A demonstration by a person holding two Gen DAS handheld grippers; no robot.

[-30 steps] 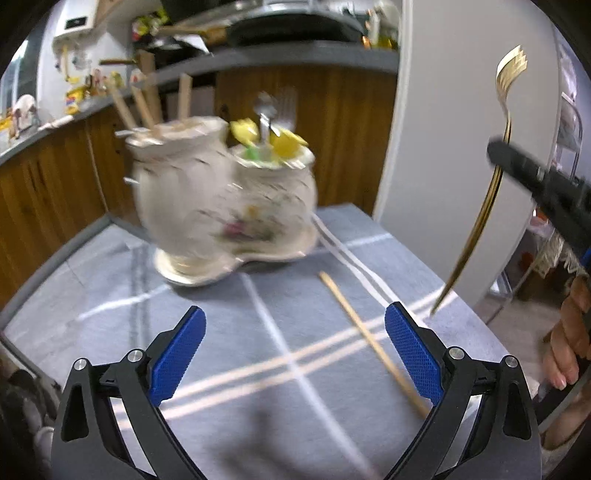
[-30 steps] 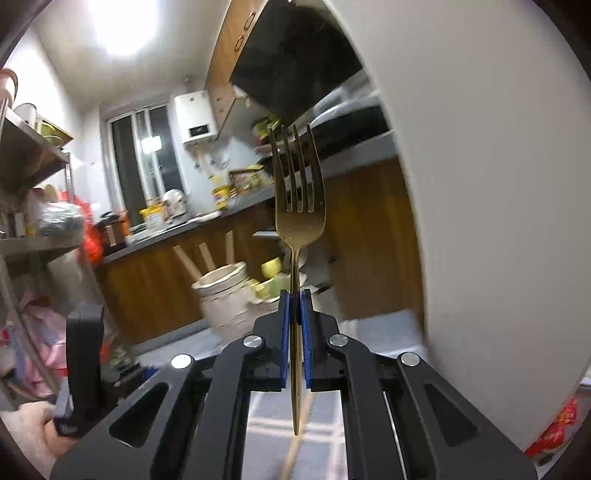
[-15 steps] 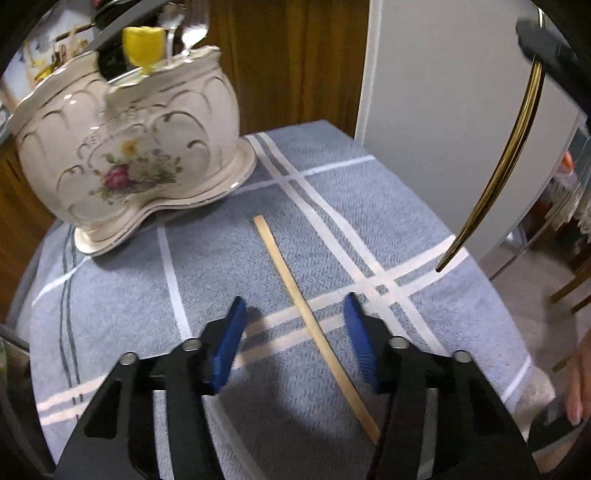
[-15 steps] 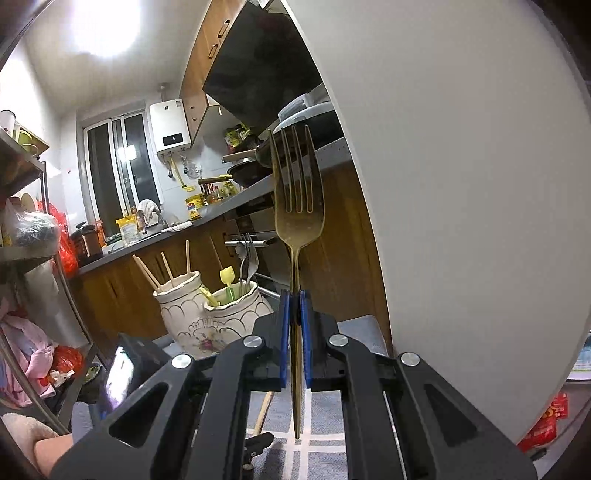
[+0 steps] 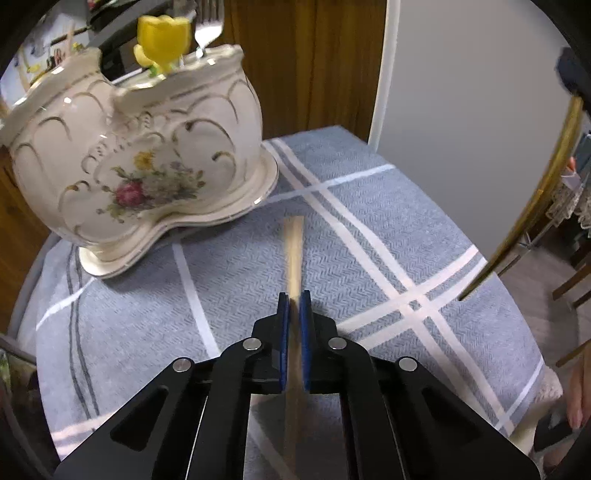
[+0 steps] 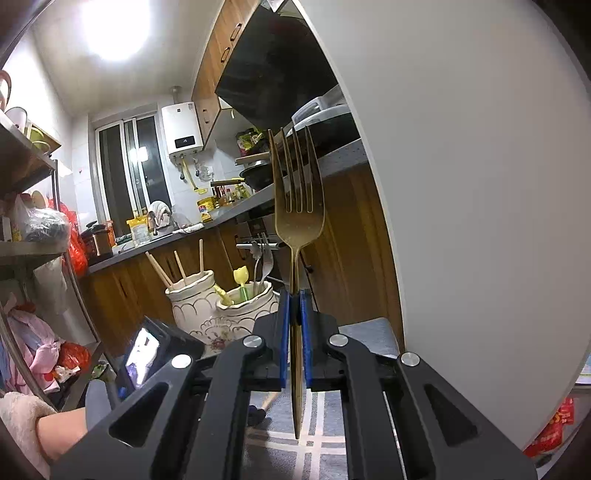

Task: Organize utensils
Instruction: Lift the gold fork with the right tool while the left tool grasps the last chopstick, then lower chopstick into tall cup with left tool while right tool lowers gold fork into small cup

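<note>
The left claw (image 5: 294, 295) is pressed together on a blurred wooden chopstick (image 5: 294, 254), just above the grey checked cloth (image 5: 369, 236) on the desk. The right claw (image 6: 294, 295) pinches a gold fork (image 6: 297, 221) upright, tines up. A cream floral two-compartment ceramic holder (image 5: 147, 162) stands near, holding chopsticks in one compartment and cutlery in the other.

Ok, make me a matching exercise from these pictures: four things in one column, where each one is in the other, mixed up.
Things:
1. wooden chopstick
2. gold fork
3. yellow tulip-topped pick
4. ceramic utensil holder

Places:
A. stands on the blue plaid tablecloth
B. clamped in the right gripper
C. pokes out of the holder
D. clamped in the left gripper

Pairs: 1-D, 2-B, 3-C, 4-A
</note>
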